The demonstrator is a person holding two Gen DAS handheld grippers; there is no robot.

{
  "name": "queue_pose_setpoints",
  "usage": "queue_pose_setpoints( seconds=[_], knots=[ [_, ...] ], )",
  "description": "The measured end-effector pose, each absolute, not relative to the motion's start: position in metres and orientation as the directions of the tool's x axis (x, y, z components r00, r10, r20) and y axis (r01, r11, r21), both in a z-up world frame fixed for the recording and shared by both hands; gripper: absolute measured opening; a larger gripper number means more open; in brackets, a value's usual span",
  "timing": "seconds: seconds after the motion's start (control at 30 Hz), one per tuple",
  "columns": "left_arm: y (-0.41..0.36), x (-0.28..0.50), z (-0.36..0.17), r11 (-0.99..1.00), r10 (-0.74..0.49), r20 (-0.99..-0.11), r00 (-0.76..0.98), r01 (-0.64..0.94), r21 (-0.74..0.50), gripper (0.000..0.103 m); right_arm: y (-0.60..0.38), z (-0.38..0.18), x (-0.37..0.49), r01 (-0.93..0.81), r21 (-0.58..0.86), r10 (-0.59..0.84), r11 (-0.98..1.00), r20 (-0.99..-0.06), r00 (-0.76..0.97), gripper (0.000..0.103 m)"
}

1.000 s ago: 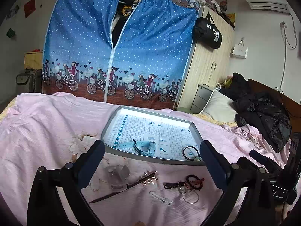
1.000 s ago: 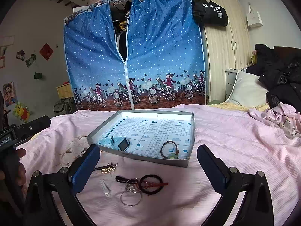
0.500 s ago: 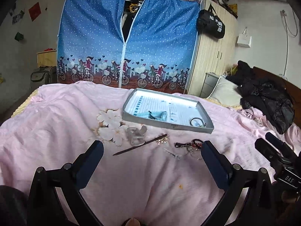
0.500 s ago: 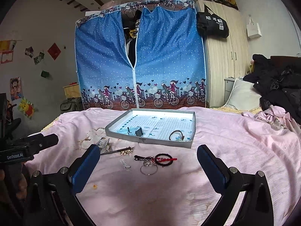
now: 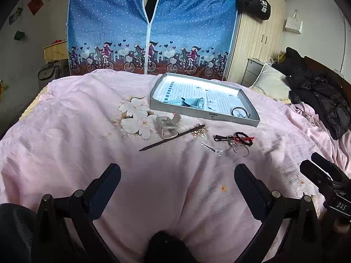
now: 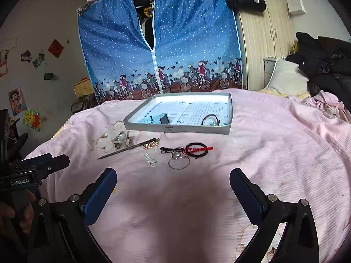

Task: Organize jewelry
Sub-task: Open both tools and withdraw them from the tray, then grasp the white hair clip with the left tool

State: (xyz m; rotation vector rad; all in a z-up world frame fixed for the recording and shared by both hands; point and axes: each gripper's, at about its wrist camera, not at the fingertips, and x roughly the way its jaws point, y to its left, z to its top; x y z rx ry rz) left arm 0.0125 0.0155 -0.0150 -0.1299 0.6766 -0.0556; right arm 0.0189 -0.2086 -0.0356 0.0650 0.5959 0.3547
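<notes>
A shallow grey tray (image 5: pixel 197 114) (image 6: pixel 175 128) lies on the pink bedspread; inside it are a light blue watch (image 5: pixel 193 102) (image 6: pixel 161 118) and a dark ring (image 5: pixel 239 111) (image 6: pixel 210 118). In front of it lie a silver hair claw (image 5: pixel 167 126) (image 6: pixel 120 141), a long dark hair stick (image 5: pixel 173 137) (image 6: pixel 128 148), a small clear clip (image 5: pixel 211 148) (image 6: pixel 150 160), a black-and-red hair tie (image 5: pixel 243 139) (image 6: pixel 197 149) and a thin hoop (image 5: pixel 240 150) (image 6: pixel 178 164). My left gripper (image 5: pixel 177 176) and right gripper (image 6: pixel 173 180) both stand open, empty, well short of these items.
A blue zip-front fabric wardrobe (image 5: pixel 151 26) (image 6: pixel 158 50) stands behind the bed, a wooden cupboard (image 5: pixel 258 43) to its right. Dark coats (image 5: pixel 318 100) (image 6: pixel 324 65) and a pillow (image 5: pixel 272 83) lie at the right. The other hand-held gripper shows at each view's edge.
Both grippers have drawn back from the tray and the loose items, which now look smaller and farther away. Both stay open. Nothing on the bed has moved.
</notes>
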Motion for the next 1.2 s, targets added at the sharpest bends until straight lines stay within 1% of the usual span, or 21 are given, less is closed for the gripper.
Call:
queue_pose_setpoints(
  seconds=[0.07, 0.2, 0.33, 0.4, 0.47, 0.53, 0.57, 0.6, 0.63, 0.67, 0.7, 0.77, 0.87, 0.9, 0.97, 1.0, 1.07, 1.13, 1.2],
  knots=[
    [0.016, 0.016, -0.019, 0.991, -0.098, -0.638, 0.764, 0.015, -0.134, 0.101, -0.208, -0.040, 0.024, -0.285, 0.154, 0.320, 0.946, -0.578, 0.751, 0.103],
    [0.012, 0.031, -0.024, 0.993, -0.109, -0.685, 0.720, 0.054, -0.102, 0.101, -0.213, -0.046, 0.036, -0.287, 0.182, 0.336, 0.941, -0.620, 0.709, 0.103],
    [0.009, 0.050, -0.029, 0.987, -0.160, -0.721, 0.674, 0.129, -0.099, 0.101, -0.215, -0.045, 0.051, -0.301, 0.083, 0.281, 0.950, -0.651, 0.705, 0.103],
    [0.006, 0.062, -0.032, 0.979, -0.193, -0.734, 0.651, 0.173, -0.104, 0.101, -0.219, -0.049, 0.061, -0.310, 0.100, 0.294, 0.945, -0.671, 0.681, 0.103],
    [0.001, 0.074, -0.034, 0.969, -0.223, -0.745, 0.629, 0.227, -0.098, 0.101, -0.224, -0.055, 0.073, -0.329, 0.155, 0.340, 0.931, -0.693, 0.635, 0.102],
    [-0.005, 0.085, -0.035, 0.961, -0.241, -0.748, 0.619, 0.260, -0.094, 0.099, -0.227, -0.060, 0.083, -0.339, 0.180, 0.360, 0.923, -0.713, 0.602, 0.092],
    [-0.008, 0.092, -0.037, 0.954, -0.261, -0.750, 0.607, 0.282, -0.104, 0.096, -0.229, -0.063, 0.089, -0.345, 0.188, 0.368, 0.920, -0.722, 0.586, 0.082],
    [-0.010, 0.098, -0.039, 0.947, -0.280, -0.753, 0.595, 0.298, -0.117, 0.094, -0.229, -0.065, 0.094, -0.350, 0.198, 0.376, 0.916, -0.729, 0.572, 0.075],
    [-0.013, 0.104, -0.041, 0.941, -0.299, -0.757, 0.581, 0.312, -0.133, 0.088, -0.230, -0.068, 0.100, -0.353, 0.210, 0.385, 0.912, -0.736, 0.557, 0.073],
    [-0.015, 0.112, -0.045, 0.932, -0.326, -0.760, 0.563, 0.327, -0.158, 0.080, -0.231, -0.072, 0.106, -0.356, 0.225, 0.396, 0.907, -0.741, 0.542, 0.068],
    [-0.017, 0.119, -0.047, 0.923, -0.352, -0.761, 0.545, 0.338, -0.184, 0.076, -0.232, -0.074, 0.112, -0.361, 0.238, 0.408, 0.902, -0.744, 0.530, 0.061],
    [-0.020, 0.133, -0.052, 0.904, -0.404, -0.760, 0.509, 0.347, -0.248, 0.065, -0.231, -0.078, 0.123, -0.378, 0.254, 0.429, 0.890, -0.747, 0.508, 0.054],
    [-0.022, 0.152, -0.060, 0.876, -0.471, -0.752, 0.460, 0.345, -0.338, 0.053, -0.227, -0.082, 0.134, -0.397, 0.276, 0.456, 0.876, -0.742, 0.492, 0.048],
    [-0.022, 0.158, -0.061, 0.870, -0.483, -0.752, 0.449, 0.339, -0.357, 0.052, -0.225, -0.084, 0.138, -0.399, 0.280, 0.460, 0.873, -0.742, 0.487, 0.044],
    [-0.022, 0.168, -0.064, 0.861, -0.504, -0.753, 0.424, 0.318, -0.397, 0.048, -0.221, -0.088, 0.146, -0.397, 0.288, 0.464, 0.871, -0.748, 0.475, 0.040],
    [-0.021, 0.175, -0.068, 0.859, -0.510, -0.757, 0.408, 0.298, -0.418, 0.047, -0.219, -0.090, 0.150, -0.395, 0.293, 0.466, 0.871, -0.749, 0.470, 0.038],
    [-0.017, 0.189, -0.075, 0.854, -0.519, -0.766, 0.380, 0.243, -0.459, 0.041, -0.216, -0.095, 0.157, -0.393, 0.302, 0.470, 0.868, -0.753, 0.460, 0.036],
    [-0.013, 0.199, -0.083, 0.853, -0.521, -0.776, 0.355, 0.186, -0.488, 0.040, -0.212, -0.099, 0.163, -0.391, 0.303, 0.468, 0.869, -0.761, 0.450, 0.031],
    [-0.007, 0.208, -0.091, 0.848, -0.526, -0.783, 0.332, 0.131, -0.514, 0.039, -0.210, -0.104, 0.169, -0.382, 0.307, 0.464, 0.872, -0.769, 0.440, 0.031]
  ],
)
